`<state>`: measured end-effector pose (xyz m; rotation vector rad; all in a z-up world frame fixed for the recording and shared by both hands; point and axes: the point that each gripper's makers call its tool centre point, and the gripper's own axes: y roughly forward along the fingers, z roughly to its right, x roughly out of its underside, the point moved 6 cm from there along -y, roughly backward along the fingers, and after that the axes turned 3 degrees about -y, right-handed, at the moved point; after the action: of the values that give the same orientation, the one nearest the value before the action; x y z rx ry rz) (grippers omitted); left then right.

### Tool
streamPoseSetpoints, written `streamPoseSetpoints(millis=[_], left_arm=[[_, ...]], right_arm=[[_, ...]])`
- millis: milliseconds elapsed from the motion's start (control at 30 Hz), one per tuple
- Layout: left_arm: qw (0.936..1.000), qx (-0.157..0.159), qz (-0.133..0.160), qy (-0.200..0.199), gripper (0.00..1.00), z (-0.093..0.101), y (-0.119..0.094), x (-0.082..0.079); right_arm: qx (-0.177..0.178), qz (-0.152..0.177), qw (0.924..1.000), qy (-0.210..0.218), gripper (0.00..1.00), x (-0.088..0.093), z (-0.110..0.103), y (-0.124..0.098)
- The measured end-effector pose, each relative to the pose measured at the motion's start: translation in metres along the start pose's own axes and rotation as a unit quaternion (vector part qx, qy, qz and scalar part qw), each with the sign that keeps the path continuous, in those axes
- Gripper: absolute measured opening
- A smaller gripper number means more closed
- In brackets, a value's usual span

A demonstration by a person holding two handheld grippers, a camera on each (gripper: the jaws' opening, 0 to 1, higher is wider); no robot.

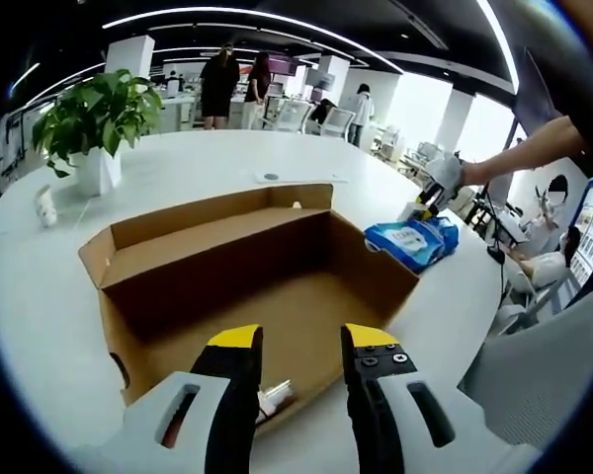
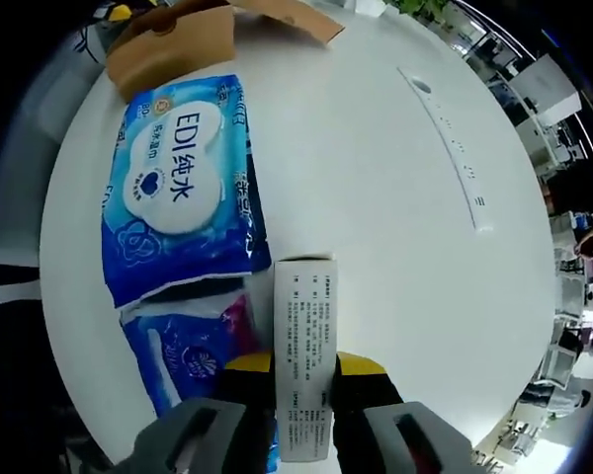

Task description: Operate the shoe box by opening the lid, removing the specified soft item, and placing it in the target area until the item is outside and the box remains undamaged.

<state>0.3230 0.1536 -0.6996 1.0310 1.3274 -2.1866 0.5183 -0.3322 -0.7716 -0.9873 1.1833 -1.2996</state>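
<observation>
**Left gripper view and right gripper view: table, box, packs**

Left gripper view. Surface: round white table (image 1: 178, 163) in an open office with ceiling light strips; people stand at desks behind. On it: potted plant (image 1: 97, 123), a paper sheet (image 1: 298, 178), a small white object at the left edge. Container: open cardboard box (image 1: 247, 272), flaps up, interior mostly bare; a small white item lies at its near wall, between the jaws. Left gripper (image 1: 301, 346): jaws apart, holding nothing, over the box's near edge. Blue wipes pack (image 1: 412, 242) lies on the table just beside the box's right corner, the right gripper (image 1: 430, 197) above it.

Right gripper view. White table (image 2: 395, 227); box corner (image 2: 173, 39) at top. Wipes pack (image 2: 178, 188) flat on the table, a second blue pack (image 2: 193, 351) touching its near end. Right gripper (image 2: 304, 365): jaws clamped on a narrow white carton (image 2: 304, 336) with printed text.
</observation>
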Motion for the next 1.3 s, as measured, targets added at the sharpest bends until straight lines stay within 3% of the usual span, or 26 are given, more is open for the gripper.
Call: streamPoseSetpoints(millis=[567,933,1300], left_arm=[[1.0,-0.002,0.0,0.0,0.32,-0.002,-0.001,0.0],[1.0,-0.002,0.001,0.001,0.32,-0.002,-0.002,0.0],[1.0,-0.002,0.006,-0.001,0.32,-0.003,-0.003,-0.002]], right_arm=[[-0.043,-0.022,0.9975,-0.052,0.18,0.007,-0.001,0.002],[-0.035,-0.039,0.9967,-0.062,0.18,0.008,-0.002,0.002],[-0.019,-0.035,0.9978,-0.054,0.22,0.01,0.004,-0.005]])
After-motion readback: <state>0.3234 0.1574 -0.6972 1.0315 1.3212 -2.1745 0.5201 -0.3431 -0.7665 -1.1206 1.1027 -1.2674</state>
